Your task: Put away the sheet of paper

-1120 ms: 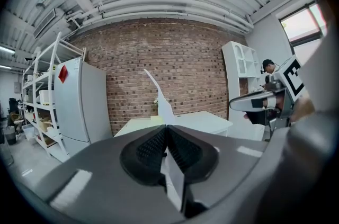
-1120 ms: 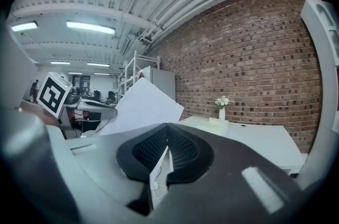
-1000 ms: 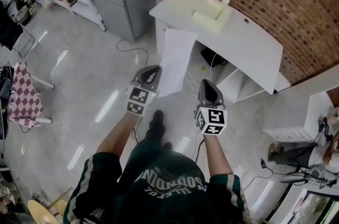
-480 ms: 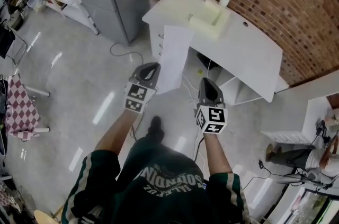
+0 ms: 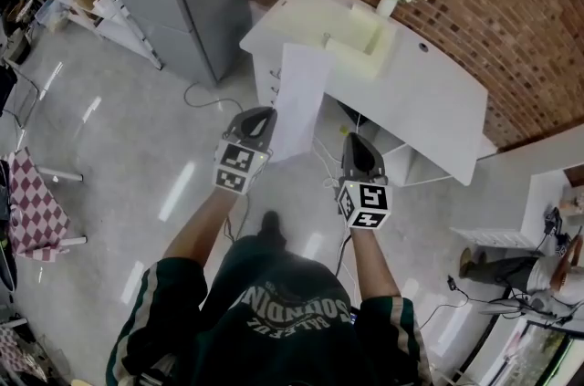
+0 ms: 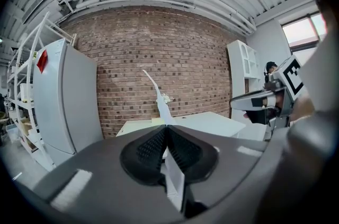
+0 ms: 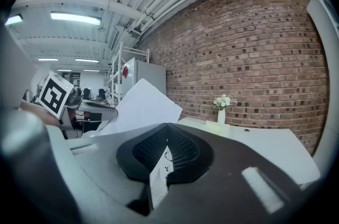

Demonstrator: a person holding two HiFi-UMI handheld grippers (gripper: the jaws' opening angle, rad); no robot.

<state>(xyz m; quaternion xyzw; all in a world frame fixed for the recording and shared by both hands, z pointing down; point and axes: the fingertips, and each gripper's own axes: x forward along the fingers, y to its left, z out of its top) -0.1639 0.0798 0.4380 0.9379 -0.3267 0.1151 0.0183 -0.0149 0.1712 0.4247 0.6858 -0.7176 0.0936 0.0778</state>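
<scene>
Here, left tongs (image 5: 263, 113) pinch the sheet of paper (image 5: 300, 97); shirt lettering (image 5: 294, 313) upside-down.

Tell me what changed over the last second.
The person stepped forward toward the white desk; the checkered chair slid toward the head view's left edge. Unchanged: the left gripper stays shut on the sheet of paper, held up ahead, and the right gripper stays shut and empty.

Dark green shirt (image 5: 290, 316), white lettering, striped sleeves (image 5: 146, 307), grey left gripper (image 5: 264, 113), right gripper (image 5: 352, 140), marker cubes (image 5: 235, 170).
</scene>
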